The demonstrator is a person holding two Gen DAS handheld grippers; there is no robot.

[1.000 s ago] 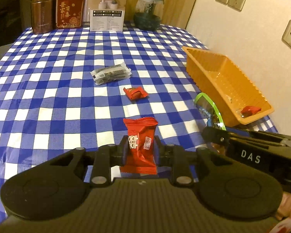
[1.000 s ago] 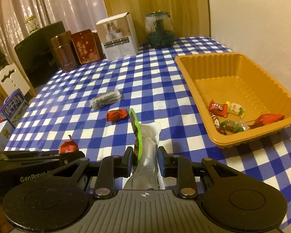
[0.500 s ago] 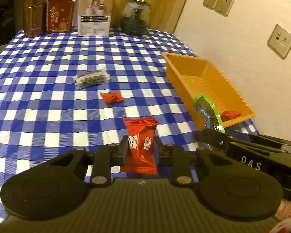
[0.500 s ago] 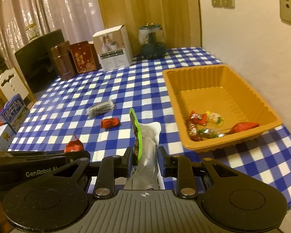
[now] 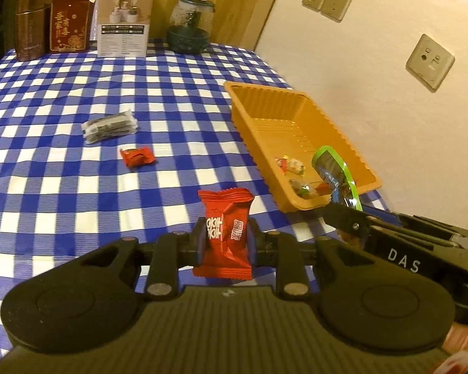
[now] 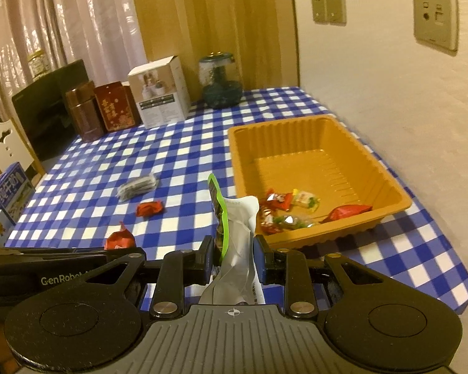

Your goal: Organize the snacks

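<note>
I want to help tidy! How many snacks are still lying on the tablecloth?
2: a dark packet lying farther back, and a small red candy just in front of it. Others may be hidden.

Left gripper point(image 5: 224, 243): level above the table, fingers closed on a red candy packet point(image 5: 224, 233) held upright. Right gripper point(image 6: 234, 255): alongside on the right, level, fingers closed on a green-edged silver pouch point(image 6: 234, 233) standing upright between them.
</note>
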